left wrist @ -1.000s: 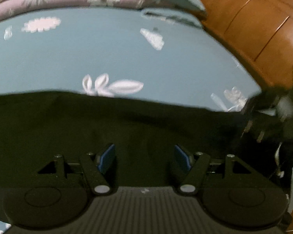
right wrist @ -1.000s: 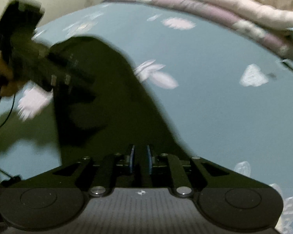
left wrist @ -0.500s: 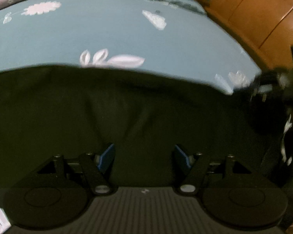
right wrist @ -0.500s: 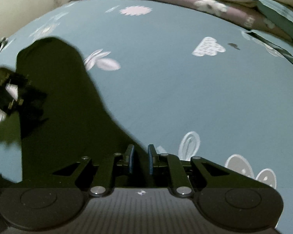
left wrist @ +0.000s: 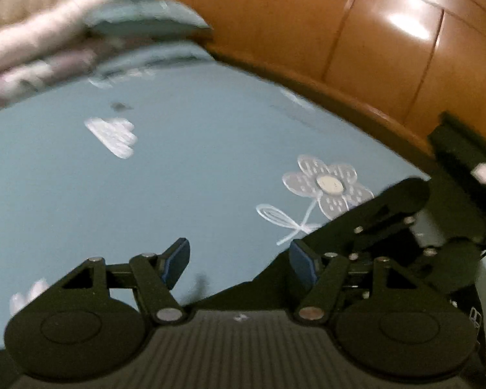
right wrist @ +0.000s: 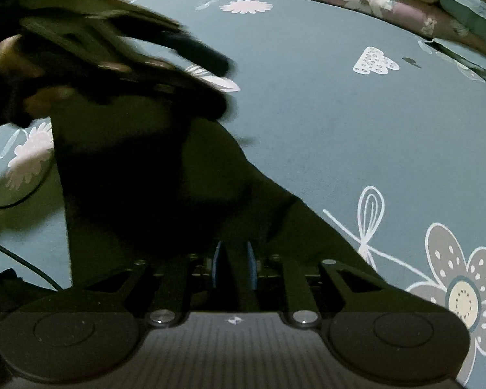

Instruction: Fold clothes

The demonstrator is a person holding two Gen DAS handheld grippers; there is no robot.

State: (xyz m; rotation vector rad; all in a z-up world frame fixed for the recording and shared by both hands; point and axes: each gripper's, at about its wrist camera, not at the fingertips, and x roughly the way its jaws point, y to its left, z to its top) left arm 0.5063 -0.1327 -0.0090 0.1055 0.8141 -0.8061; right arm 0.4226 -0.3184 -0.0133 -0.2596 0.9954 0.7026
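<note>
Left tongs (left wrist: 238, 264) spread wide over the blue flower-printed bed sheet (left wrist: 178, 178), gripping nothing. Rightward, the right tongs (right wrist: 232, 264) pinch the dark, soft cloth garment (right wrist: 152, 194) at its near edge; it trails limp across the bed. Light, floppy stuff, best taken at corners.

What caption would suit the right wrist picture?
Right claw shut on a dark garment spread over the blue flowered bedsheet.
</note>
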